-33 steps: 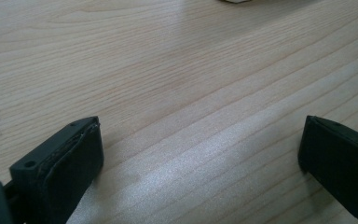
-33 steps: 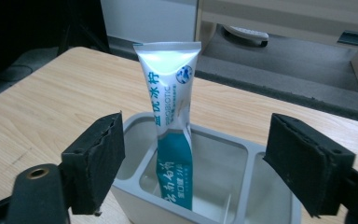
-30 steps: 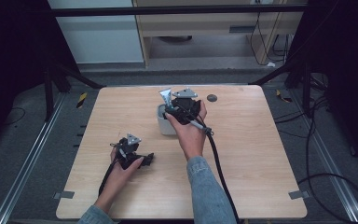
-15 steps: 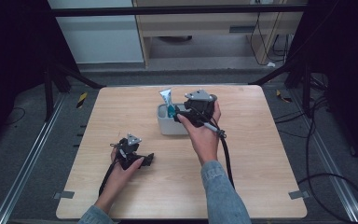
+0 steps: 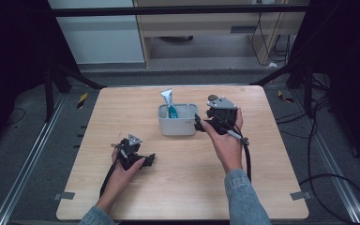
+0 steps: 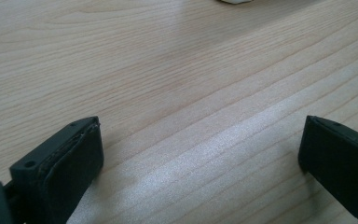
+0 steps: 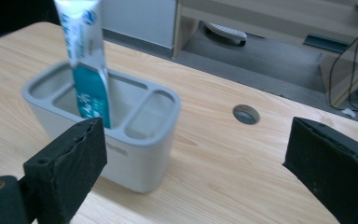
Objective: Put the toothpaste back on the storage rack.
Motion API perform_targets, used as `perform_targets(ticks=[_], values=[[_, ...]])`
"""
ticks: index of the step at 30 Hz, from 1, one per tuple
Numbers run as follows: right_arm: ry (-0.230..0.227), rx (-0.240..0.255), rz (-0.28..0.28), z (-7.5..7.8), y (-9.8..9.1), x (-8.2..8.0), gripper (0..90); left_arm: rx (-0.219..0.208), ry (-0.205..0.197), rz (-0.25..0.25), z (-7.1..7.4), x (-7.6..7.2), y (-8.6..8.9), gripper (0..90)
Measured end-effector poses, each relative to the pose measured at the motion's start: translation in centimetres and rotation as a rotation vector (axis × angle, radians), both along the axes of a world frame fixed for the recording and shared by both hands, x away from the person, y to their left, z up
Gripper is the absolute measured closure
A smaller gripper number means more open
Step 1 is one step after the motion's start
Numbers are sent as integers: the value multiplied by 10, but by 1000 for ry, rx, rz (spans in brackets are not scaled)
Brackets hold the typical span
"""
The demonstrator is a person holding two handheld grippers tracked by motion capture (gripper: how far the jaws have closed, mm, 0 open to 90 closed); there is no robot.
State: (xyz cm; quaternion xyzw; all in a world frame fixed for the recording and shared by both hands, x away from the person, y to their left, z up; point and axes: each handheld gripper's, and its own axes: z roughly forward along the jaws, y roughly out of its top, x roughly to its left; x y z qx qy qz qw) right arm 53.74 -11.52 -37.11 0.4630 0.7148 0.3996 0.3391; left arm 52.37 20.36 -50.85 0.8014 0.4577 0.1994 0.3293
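Observation:
A white and teal toothpaste tube [image 5: 168, 100] [image 7: 85, 51] stands tilted in the middle compartment of a grey holder [image 5: 177, 126] [image 7: 140, 154] at the table's centre. My right gripper [image 5: 198, 123] [image 7: 193, 158] is just right of the holder, level with it and pointing at it. Its jaws have just been opening and stand wide with nothing between them. My left gripper [image 5: 148, 161] [image 6: 200, 154] rests low over the bare wood at the front left, open and empty.
A round grey cable hole [image 5: 213, 98] [image 7: 245, 114] sits in the wooden table [image 5: 262, 178] behind the right gripper. Cables trail from both grippers toward the front edge. Dark floor, rails and a cabinet lie beyond the table.
The right hand has moved to the right, from over the holder to beside it, and its jaws stand wider. The tube stays standing in the holder. The left hand has not moved.

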Motion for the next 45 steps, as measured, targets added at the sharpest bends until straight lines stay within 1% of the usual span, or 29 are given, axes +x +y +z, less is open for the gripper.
perform_targets(ticks=[2,5,6,8,9,10,12,13,14,15,16,17,18,20,21,22,30,32,33,34,35,38,39,40,41,42,44,45], values=[[1,-12,-3,-3,-7,-2,82,0,0,0,0,0,0,0],[6,-19,0,-9,-18,-6,129,0,-1,2,0,0,0,0],[8,-28,-3,-12,-21,-6,138,0,0,2,0,0,0,0],[10,-40,-15,-17,-27,-8,142,0,-1,3,0,0,-1,0],[10,-40,-15,-17,-27,-8,142,0,-1,3,0,0,-1,0],[12,-54,-25,-24,-34,-10,143,1,-1,3,0,1,-1,0],[14,-59,-35,-30,-39,-12,138,1,-1,5,0,1,-1,0],[14,-59,-35,-30,-39,-12,138,1,-1,5,0,1,-1,0],[16,-51,-33,-38,-46,-13,113,1,-1,6,0,1,-1,0],[16,-51,-33,-38,-46,-13,113,1,-1,6,0,1,-1,0],[32,-46,-38,-46,-51,-14,101,1,-1,7,0,1,-1,0],[32,-46,-38,-46,-51,-14,101,0,-1,8,0,1,-1,0],[56,-49,-46,-55,-56,-15,86,-3,-2,12,0,1,-2,0],[74,-48,-55,-62,-61,-15,85,-3,-2,12,0,1,-2,0],[74,-48,-55,-62,-61,-15,85,-3,-2,12,0,1,-2,0],[94,-49,-67,-70,-67,-15,82,-3,-2,13,0,1,-2,0],[158,-36,-109,-98,-90,-19,81,-3,-2,14,0,1,-2,0],[164,-35,-115,-101,-93,-19,81,-3,-2,13,0,1,-2,0],[182,-36,-126,-106,-99,-20,81,-1,-1,13,0,1,-2,0],[182,-36,-126,-106,-99,-20,81,-1,-1,13,0,1,-2,0],[193,-27,-139,-110,-105,-21,81,-1,-1,14,0,1,-2,0],[201,-22,-157,-115,-114,-22,81,-1,-2,15,0,1,-2,0],[201,-22,-157,-115,-114,-22,81,-1,-2,15,0,1,-2,0],[217,-14,-179,-120,-123,-22,81,-1,-2,15,0,1,-2,0],[218,-9,-183,-122,-126,-22,81,-1,-1,15,0,1,-2,0],[231,-1,-190,-124,-129,-22,81,-1,-1,15,0,1,-2,0],[235,2,-200,-128,-133,-22,81,-1,-1,15,0,1,-2,0],[247,17,-206,-130,-133,-22,81,-1,-1,15,0,1,-2,0]])
